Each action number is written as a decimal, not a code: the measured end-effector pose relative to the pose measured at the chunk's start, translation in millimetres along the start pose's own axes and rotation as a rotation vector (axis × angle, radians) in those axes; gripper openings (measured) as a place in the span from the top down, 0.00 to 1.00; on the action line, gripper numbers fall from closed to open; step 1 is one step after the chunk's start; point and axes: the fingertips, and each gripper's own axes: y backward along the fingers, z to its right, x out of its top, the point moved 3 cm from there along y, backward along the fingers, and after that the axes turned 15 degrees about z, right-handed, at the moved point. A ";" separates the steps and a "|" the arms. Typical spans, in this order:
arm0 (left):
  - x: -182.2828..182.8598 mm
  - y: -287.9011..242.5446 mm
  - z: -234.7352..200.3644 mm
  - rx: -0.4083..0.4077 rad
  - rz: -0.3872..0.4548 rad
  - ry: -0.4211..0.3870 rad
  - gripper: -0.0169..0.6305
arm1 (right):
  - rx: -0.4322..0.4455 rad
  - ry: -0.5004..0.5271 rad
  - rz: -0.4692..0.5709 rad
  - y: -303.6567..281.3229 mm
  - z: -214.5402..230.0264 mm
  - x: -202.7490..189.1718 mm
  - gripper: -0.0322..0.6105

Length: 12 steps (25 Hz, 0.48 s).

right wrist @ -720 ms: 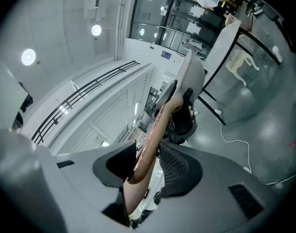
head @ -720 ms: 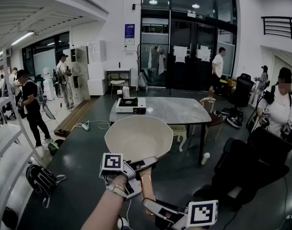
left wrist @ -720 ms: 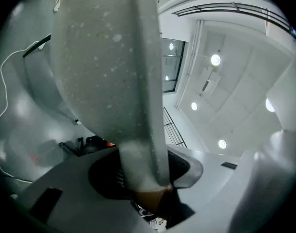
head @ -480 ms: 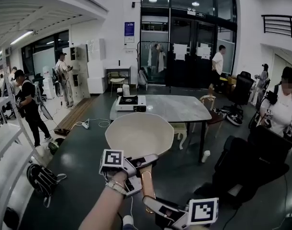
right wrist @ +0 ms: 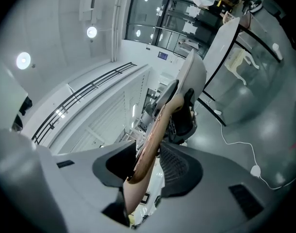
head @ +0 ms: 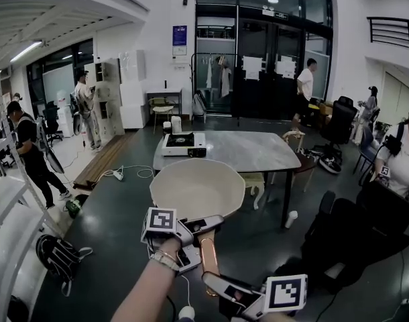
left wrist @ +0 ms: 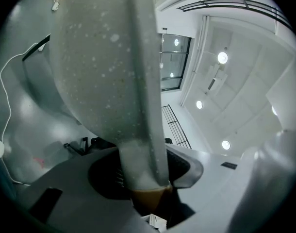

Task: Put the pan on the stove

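Note:
A cream pan with a copper-brown handle is held in the air in front of me, bowl facing up. My left gripper is shut on the handle where it meets the bowl. My right gripper is shut on the handle's near end. The left gripper view shows the speckled pan filling the frame above the left gripper. In the right gripper view the handle runs out from between the jaws of the right gripper. A portable stove sits on the left end of a marble table ahead.
A black chair stands at the right, and a small chair under the table. On the dark floor lie a power strip with cable, a backpack and a white cup. White shelving lines the left. Several people stand around.
The stove and table sit slightly nearer and lower in view. The pan stays held by both grippers in the same way. People at the left and right have shifted.

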 end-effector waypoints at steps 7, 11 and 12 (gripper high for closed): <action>68.2 -25.6 -22.4 0.034 -0.015 0.002 0.69 | -0.027 -0.009 0.008 -62.1 19.2 32.4 0.69; 106.6 -43.2 -34.0 0.017 -0.026 0.031 0.69 | -0.028 -0.016 0.018 -104.2 40.2 48.4 0.69; 117.1 -46.4 -37.6 0.017 -0.028 0.034 0.69 | -0.028 -0.017 0.020 -114.9 44.2 51.9 0.69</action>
